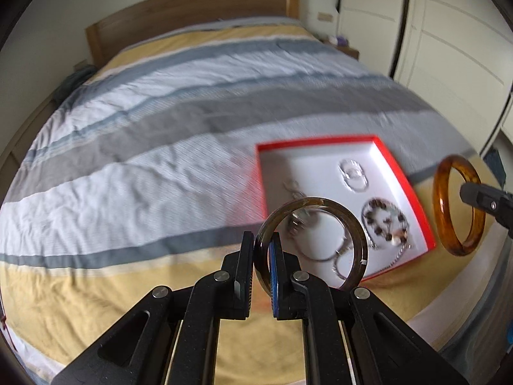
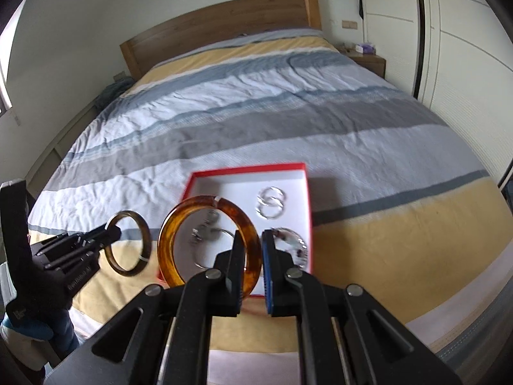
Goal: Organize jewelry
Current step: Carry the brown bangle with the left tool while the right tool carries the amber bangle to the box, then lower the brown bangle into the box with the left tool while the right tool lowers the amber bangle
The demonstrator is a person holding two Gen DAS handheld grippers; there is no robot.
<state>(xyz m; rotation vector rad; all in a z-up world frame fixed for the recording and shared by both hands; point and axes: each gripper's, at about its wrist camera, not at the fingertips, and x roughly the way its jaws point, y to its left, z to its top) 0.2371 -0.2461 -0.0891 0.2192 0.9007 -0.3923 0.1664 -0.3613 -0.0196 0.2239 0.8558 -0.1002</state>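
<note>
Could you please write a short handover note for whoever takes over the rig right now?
Left gripper: shut on the dark bangle, held upright in the air.
Right gripper: shut on the amber bangle, also in the air.
Red box: open on the bed, just beyond both grippers.
Done: already in the box are silver rings, a beaded bracelet and a tangle of chains and hoops I cannot tell apart.
Left: set both bangles in the box, probably in its free white area.
</note>
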